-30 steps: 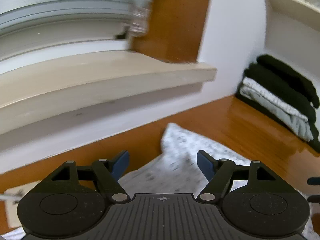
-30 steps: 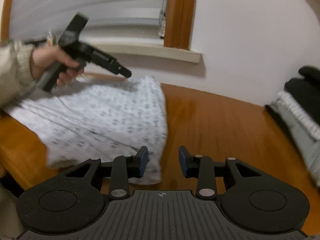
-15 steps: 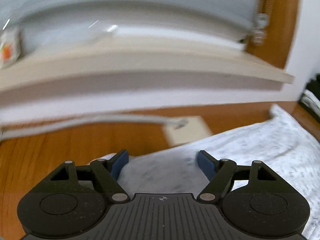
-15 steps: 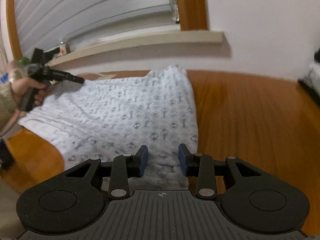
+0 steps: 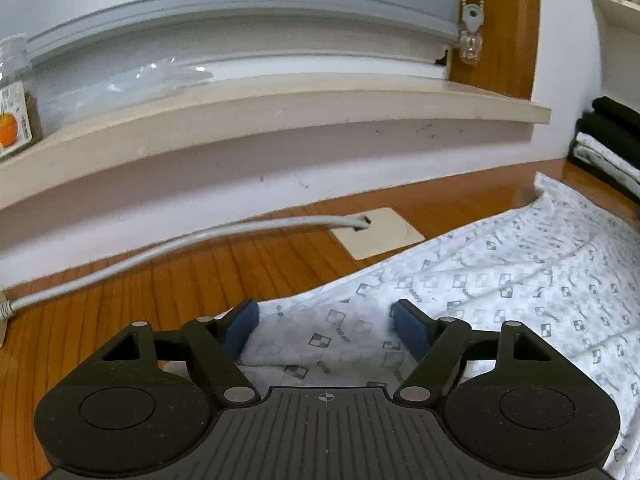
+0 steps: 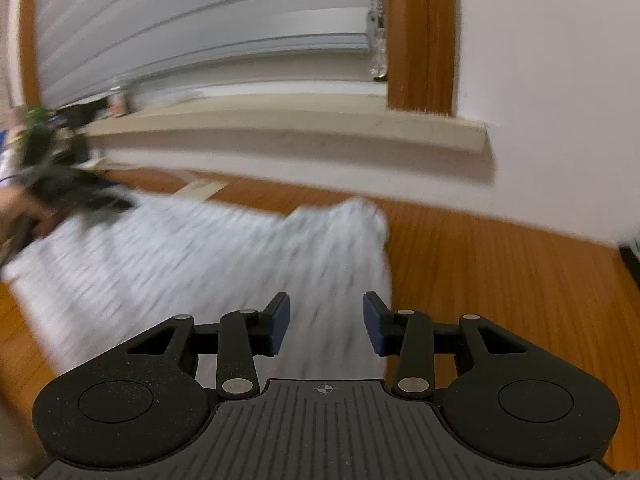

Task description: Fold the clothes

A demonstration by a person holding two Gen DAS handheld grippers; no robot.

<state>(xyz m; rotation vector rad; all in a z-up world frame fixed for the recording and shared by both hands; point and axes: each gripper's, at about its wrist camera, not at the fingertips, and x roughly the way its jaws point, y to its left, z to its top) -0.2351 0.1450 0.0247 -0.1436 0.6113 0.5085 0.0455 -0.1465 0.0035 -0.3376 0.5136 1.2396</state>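
Garment: your white patterned cloth is lying spread on the wooden tabletop, below the window sill.
Left gripper: you are holding it over the cloth's near corner, jaws wide apart, nothing clamped.
Right gripper: you are hovering it above the cloth's right edge; its jaws have just been opening, nothing pinched between them.
Beside: a grey cable is running to a beige plate; folded clothes are stacked far right.
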